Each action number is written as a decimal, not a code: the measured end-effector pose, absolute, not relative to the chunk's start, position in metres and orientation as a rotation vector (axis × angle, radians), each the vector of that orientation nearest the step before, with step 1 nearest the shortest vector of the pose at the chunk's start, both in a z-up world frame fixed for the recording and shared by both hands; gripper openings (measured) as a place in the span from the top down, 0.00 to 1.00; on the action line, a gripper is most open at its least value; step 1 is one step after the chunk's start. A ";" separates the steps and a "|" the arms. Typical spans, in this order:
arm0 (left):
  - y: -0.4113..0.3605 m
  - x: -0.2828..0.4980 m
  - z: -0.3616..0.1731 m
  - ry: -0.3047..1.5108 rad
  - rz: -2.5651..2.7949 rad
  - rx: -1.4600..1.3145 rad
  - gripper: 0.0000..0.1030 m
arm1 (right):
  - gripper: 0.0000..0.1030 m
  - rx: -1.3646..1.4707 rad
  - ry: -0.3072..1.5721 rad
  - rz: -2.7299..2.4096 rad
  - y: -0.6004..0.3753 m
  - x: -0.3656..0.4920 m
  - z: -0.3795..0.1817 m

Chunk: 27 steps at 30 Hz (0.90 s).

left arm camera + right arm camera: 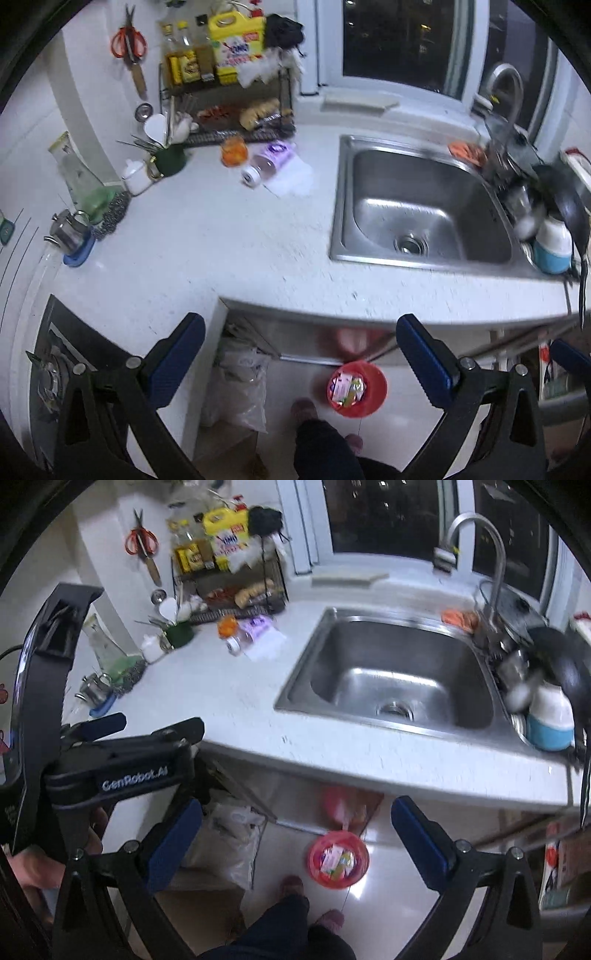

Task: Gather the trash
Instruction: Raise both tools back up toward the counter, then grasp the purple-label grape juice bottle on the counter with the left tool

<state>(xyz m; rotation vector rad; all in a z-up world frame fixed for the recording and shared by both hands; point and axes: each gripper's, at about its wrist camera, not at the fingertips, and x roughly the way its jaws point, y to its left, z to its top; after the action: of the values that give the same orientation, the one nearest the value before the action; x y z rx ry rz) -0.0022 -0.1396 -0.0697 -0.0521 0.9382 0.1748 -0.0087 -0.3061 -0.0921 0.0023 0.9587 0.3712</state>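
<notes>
A red trash bin [357, 388] with wrappers in it stands on the floor below the counter; it also shows in the right wrist view [338, 858]. On the white counter [221, 240] lie a purple-labelled plastic bottle [266, 165], an orange wrapper [233, 150] and a white tissue [293, 178]; the right wrist view shows the bottle [246, 634], wrapper [226, 626] and tissue [266, 644] too. My left gripper [301, 352] is open and empty over the counter's front edge. My right gripper [295, 834] is open and empty, with the left gripper's body [122, 760] to its left.
A steel sink [417, 206] with a tap [508, 96] sits on the right, with dishes and a pan [565, 206] beside it. A rack of bottles [221, 74], a cutlery cup [170, 158], a kettle [68, 230] and a gas hob [55, 369] stand on the left. A plastic bag [240, 387] hangs under the counter.
</notes>
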 end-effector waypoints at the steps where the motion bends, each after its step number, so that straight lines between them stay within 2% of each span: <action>1: -0.138 -0.001 -0.065 0.932 0.180 -0.049 0.01 | 0.00 0.010 0.941 0.365 -0.307 -0.004 -0.089; 14: -0.072 0.083 -0.047 0.942 0.202 -0.030 0.01 | 0.00 -0.047 0.894 0.363 -0.258 0.098 -0.068; 27: 0.012 0.175 -0.061 1.017 0.118 -0.029 0.01 | 0.00 -0.105 0.910 0.299 -0.190 0.196 -0.074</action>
<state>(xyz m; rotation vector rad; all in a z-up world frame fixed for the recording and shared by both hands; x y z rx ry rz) 0.1746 0.0119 -0.0612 -0.0289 1.0173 0.1182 0.1958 -0.1904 -0.0737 -0.1054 0.9102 0.2987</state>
